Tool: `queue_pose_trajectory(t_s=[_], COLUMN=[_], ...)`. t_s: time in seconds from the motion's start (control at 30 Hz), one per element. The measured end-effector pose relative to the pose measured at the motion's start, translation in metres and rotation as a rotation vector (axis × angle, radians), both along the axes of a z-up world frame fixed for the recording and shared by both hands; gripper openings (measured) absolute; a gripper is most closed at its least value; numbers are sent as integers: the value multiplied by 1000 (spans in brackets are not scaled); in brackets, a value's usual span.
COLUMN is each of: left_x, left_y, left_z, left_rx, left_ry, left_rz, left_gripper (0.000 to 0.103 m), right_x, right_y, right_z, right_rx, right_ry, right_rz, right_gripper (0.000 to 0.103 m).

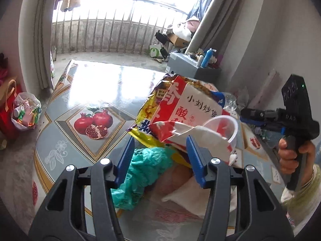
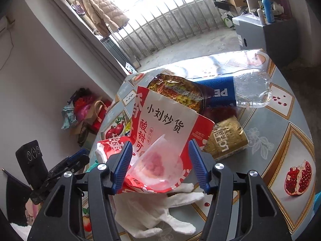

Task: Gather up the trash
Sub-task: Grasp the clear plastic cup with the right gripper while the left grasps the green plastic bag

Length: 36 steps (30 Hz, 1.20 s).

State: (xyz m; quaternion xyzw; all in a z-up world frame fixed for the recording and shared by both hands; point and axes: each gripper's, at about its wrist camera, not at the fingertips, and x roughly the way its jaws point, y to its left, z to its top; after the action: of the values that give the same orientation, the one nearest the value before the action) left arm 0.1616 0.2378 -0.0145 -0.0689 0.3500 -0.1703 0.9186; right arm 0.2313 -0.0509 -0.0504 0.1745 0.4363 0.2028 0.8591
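Observation:
A heap of trash lies on a pomegranate-print table. It holds a red-and-white paper snack bag, a clear plastic cup, a crumpled green plastic bag, a white glove, a gold wrapper, a blue-labelled clear bottle and a foil noodle packet. My left gripper is open, just above the green bag. My right gripper is open, its fingers on either side of the clear cup without touching it. It also shows at the right of the left wrist view.
A clear bag full of trash stands on the floor left of the table. A grey box with bottles stands beyond the table by the curtain. Bags and clothes are piled against the wall. A balcony railing runs behind.

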Motion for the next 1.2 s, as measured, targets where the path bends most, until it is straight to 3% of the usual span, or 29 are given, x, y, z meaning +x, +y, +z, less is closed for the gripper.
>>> queue_pose_trajectory(t_s=[0.27, 0.5, 0.6, 0.67, 0.87, 1.2], left_x=[19, 17, 13, 13, 11, -2], left_y=[9, 1, -6, -10, -8, -9], left_z=[-34, -41, -45, -50, -53, -37], left_rx=[59, 65, 110, 141, 131, 147], left_ry=[109, 135, 164, 186, 203, 162], left_rz=[-61, -104, -121, -123, -100, -76], left_gripper=[54, 55, 55, 55, 52, 48], right_x=[25, 22, 19, 17, 14, 5], right_y=[21, 26, 23, 19, 7, -5], right_z=[-18, -20, -20, -22, -30, -23], right_rx=[-41, -77, -102, -117, -138, -101], right_ry=[82, 101, 113, 126, 146, 111], right_rz=[17, 24, 19, 13, -13, -34], right_gripper=[46, 37, 31, 24, 8, 7])
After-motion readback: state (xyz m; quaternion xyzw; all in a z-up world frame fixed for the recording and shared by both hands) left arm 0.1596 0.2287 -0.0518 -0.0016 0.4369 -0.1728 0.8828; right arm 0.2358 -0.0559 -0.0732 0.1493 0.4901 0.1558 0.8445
